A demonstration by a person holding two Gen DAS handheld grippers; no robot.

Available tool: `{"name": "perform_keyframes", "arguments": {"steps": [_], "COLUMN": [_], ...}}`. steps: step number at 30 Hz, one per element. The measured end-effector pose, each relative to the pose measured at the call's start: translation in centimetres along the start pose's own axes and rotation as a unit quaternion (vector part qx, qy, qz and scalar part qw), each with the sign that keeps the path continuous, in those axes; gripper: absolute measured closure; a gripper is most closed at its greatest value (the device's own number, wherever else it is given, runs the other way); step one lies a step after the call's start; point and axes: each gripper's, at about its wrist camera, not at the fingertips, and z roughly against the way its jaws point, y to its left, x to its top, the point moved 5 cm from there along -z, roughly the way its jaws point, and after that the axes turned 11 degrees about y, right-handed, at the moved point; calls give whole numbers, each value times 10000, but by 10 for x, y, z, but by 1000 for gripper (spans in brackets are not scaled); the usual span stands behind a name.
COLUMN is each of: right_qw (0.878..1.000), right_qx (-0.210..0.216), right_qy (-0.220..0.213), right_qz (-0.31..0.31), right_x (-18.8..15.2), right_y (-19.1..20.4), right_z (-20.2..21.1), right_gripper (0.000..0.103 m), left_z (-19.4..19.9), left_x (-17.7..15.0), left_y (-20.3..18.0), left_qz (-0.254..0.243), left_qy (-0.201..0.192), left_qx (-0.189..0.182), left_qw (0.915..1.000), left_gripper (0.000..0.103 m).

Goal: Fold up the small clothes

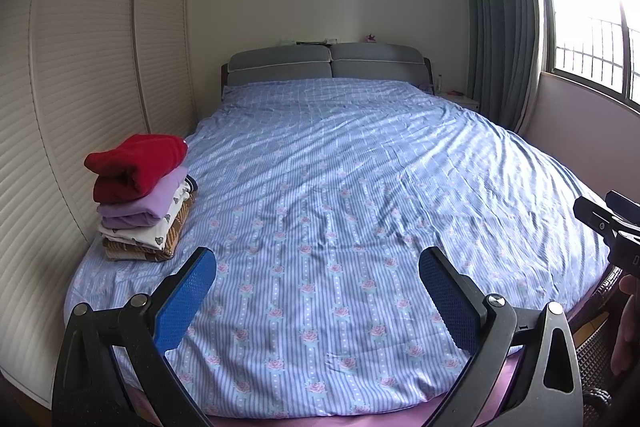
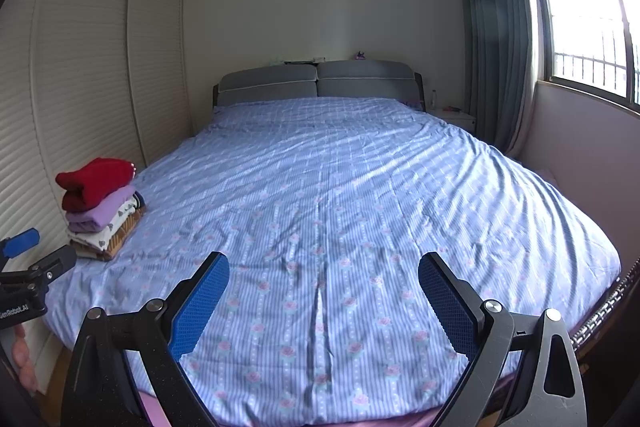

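A stack of folded small clothes (image 1: 142, 199) sits on the bed's front left corner, with a red garment (image 1: 136, 163) on top, then a lilac one, a white patterned one and a brown one. It also shows in the right wrist view (image 2: 100, 207). My left gripper (image 1: 318, 267) is open and empty above the bed's front edge, to the right of the stack. My right gripper (image 2: 324, 271) is open and empty above the front middle of the bed. Each gripper shows at the edge of the other's view, the right one (image 1: 616, 223) and the left one (image 2: 28, 267).
The bed (image 1: 360, 187) has a blue striped floral cover and a grey headboard (image 1: 328, 63). A louvred wardrobe (image 1: 80, 67) runs along the left. A curtain (image 1: 500, 27), a window and a small nightstand (image 1: 460, 99) are at the right.
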Motion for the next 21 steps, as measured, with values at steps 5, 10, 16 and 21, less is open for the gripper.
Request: {"name": "perform_keyframes", "arguments": {"steps": [5,10,16,21], "right_qw": [10000,10000,10000,10000], "right_qx": [4,5,4,3], "right_qy": [-3,-8,-18,-22], "right_qz": [2,0,1,-2], "right_x": [0,0,0,0], "right_y": [0,1,1,1], "right_z": [1,2,3,3], "right_gripper": [7,7,7,7], "left_z": [0,0,1,1], "left_x": [0,1,2,1], "left_y": [0,1,3,3], "left_qz": [3,7,21,20], "left_qy": [-6,-8,-19,-15], "left_qx": [1,-9,-12,-13], "left_qw": [10000,10000,10000,10000], "left_gripper": [0,0,0,0]}}
